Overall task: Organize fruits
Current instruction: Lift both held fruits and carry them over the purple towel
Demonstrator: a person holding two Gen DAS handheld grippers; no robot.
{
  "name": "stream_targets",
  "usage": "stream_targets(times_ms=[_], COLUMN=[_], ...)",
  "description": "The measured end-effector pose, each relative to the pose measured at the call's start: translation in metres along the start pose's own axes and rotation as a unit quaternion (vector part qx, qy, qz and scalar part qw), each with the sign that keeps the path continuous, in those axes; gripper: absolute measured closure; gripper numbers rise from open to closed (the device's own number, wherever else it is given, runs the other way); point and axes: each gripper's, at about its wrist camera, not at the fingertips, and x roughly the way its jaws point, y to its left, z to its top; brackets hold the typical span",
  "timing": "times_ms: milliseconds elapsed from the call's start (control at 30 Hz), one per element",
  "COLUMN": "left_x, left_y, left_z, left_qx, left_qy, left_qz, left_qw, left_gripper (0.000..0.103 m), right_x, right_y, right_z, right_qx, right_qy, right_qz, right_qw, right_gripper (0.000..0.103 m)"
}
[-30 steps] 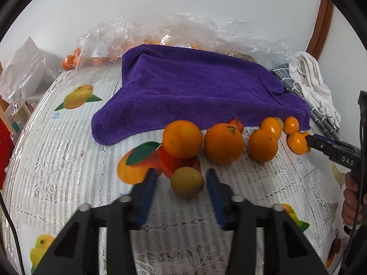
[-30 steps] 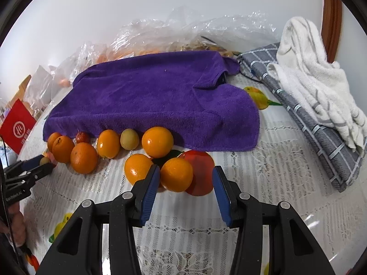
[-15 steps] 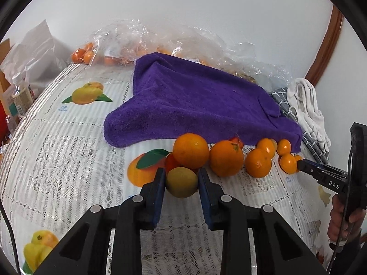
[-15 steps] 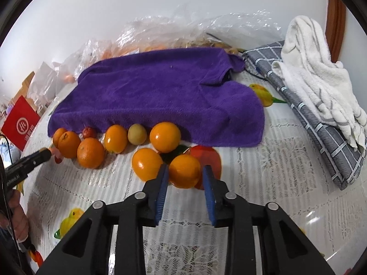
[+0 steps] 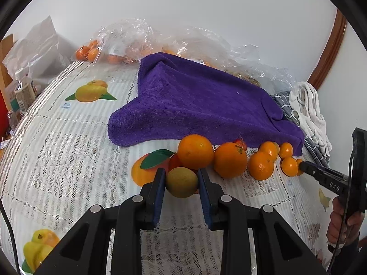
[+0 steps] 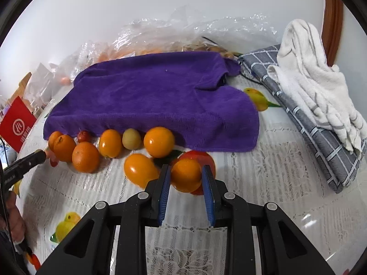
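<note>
Left wrist view: the green fruit [image 5: 182, 181] sits between the blue pads of the left gripper [image 5: 181, 183], both pads pressed to its sides, jaws clamped on it.
Green fruit's place: low over the tablecloth [image 5: 68, 160], just in front of a big orange [image 5: 195, 151]; whether it touches the cloth I cannot tell.
Row behind: more oranges [image 5: 230, 160] run rightward along the hem of the purple towel [image 5: 195, 105].
Right wrist view: the right gripper [image 6: 186, 178] has its jaws closed on a small orange [image 6: 186, 175], pads touching both sides.
Small orange's place: over a printed red fruit on the tablecloth, just beside an oval orange [image 6: 140, 169] on its left.
Beyond: a second green fruit [image 6: 131, 138] lies against the towel's edge among the oranges.
Far back: clear bags [image 5: 142, 41] with fruit by the wall.
Right side: a white cloth [image 6: 316, 80] piled on a grey checked cloth [image 6: 325, 142].
</note>
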Motion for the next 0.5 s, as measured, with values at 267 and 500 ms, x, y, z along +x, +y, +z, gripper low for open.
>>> stream_targets(times_ms=[267,500], left_x=[0.001,0.000], left_y=[-0.001,-0.001], left_z=[-0.001,0.000], left_qx=[0.000,-0.001], left_qy=[0.000,-0.002], left_qz=[0.003,0.000], left_qw=[1.0000,1.0000], left_gripper=[0.076,0.076], right_x=[0.014,0.011], right_y=[0.004,0.009], right_z=[-0.001,-0.005], right_qx=[0.001,-0.014], right_qy=[0.006,-0.002], right_qz=[0.012,0.002], right_qw=[1.000,1.000], right_gripper=[0.067,0.072])
